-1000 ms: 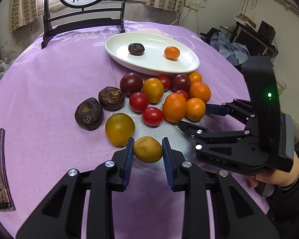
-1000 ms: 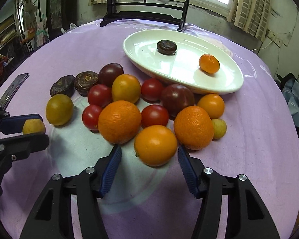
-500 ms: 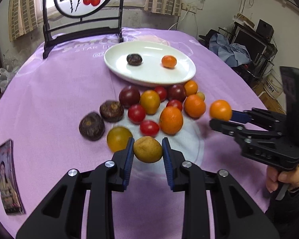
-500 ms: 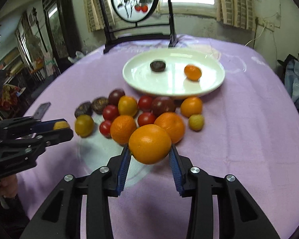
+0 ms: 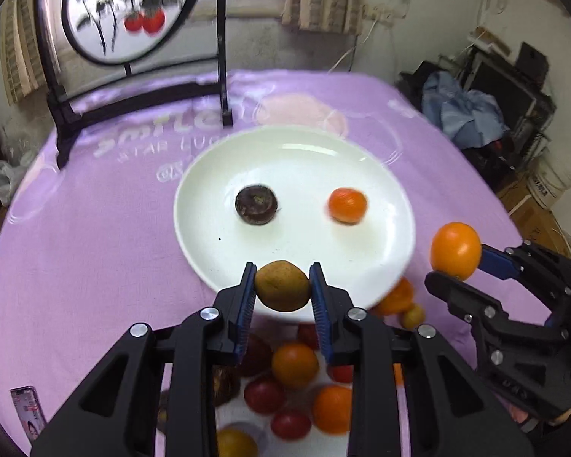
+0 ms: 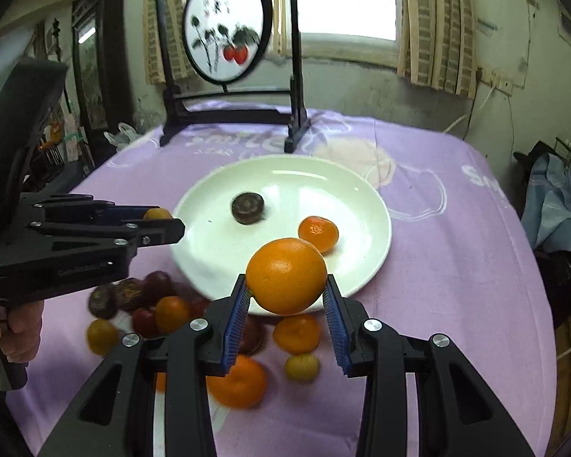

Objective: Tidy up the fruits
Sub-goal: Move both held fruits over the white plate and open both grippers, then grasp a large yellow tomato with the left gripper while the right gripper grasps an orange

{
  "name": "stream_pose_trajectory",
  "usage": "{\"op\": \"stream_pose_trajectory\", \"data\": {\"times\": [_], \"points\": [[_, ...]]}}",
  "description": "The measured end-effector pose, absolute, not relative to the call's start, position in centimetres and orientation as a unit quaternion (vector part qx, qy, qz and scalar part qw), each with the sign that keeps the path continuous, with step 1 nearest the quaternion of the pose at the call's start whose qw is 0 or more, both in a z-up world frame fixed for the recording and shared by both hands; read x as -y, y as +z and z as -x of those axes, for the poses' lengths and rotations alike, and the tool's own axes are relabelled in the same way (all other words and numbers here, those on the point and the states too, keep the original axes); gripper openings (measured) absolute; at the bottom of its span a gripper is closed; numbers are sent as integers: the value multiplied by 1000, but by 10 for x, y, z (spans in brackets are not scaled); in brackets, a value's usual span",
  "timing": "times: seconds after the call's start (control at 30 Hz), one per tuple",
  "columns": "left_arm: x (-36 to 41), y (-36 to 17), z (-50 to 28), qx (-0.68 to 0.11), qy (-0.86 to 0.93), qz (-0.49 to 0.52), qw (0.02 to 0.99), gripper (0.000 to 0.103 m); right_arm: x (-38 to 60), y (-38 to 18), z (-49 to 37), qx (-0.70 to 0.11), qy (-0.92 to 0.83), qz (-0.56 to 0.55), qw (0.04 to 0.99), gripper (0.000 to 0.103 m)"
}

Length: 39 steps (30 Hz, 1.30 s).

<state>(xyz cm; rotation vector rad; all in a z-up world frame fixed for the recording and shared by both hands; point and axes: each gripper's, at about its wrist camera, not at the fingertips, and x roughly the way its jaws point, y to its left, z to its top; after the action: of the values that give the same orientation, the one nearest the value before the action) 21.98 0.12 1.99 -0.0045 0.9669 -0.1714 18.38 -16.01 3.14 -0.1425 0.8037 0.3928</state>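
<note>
1. Fruits here are small and round, so they'll roll the second they're let go. The yellowish fruit in the left gripper looks light and firm, with its jaws pinching it across the middle, which seems the right place since a grip above or below centre would probably squirt it out.
2. It's held up in the air over the near rim of the white plate, which already has a dark wrinkly fruit and a small tangerine in it.
3. The right gripper has just closed its jaws on an orange, pinched at its widest part. I'd guess it's heavier, with a waxy skin that's a bit slippery, and soft enough to bruise if squeezed hard.
4. The left wrist view shows the leftover pile on the purple surface under the fingers, but it's mostly hidden and blurry.
5. The right wrist view shows what that one can't: the person's hand on the left handle, plus the pile spread out near the plate's front edge.
</note>
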Motion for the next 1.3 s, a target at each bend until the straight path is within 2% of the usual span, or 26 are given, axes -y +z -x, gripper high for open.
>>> {"op": "stream_pose_trajectory", "data": {"times": [0.17, 0.37, 0.4, 0.43, 0.5, 0.6, 0.77, 0.9, 1.3], "points": [[2, -18, -264, -504, -65, -19, 861, 28, 152, -7, -227, -443, 179, 70, 875, 40], [2, -37, -291, -516, -55, -18, 855, 29, 143, -25, -250, -457, 170, 80, 870, 41], [2, -36, -292, -513, -54, -18, 856, 43, 143, -25, -251, -456, 170, 81, 870, 43], [3, -34, -293, -509, -49, -19, 859, 66, 143, -25, -251, -454, 171, 80, 871, 57], [0, -22, -289, -487, -37, -15, 872, 85, 146, -17, -244, -436, 164, 81, 881, 75], [-7, 0, -273, -459, -49, 6, 887, 86, 154, -3, -231, -420, 171, 72, 888, 75], [-12, 33, -227, -414, -41, -5, 909, 95, 173, 15, -195, -403, 173, 55, 897, 77], [-18, 43, -184, -402, -45, 5, 914, 96, 180, 18, -160, -399, 179, 48, 898, 78], [-45, -7, -66, -418, -23, 25, 908, 96, 194, -18, -73, -425, 183, 20, 886, 78]]}}
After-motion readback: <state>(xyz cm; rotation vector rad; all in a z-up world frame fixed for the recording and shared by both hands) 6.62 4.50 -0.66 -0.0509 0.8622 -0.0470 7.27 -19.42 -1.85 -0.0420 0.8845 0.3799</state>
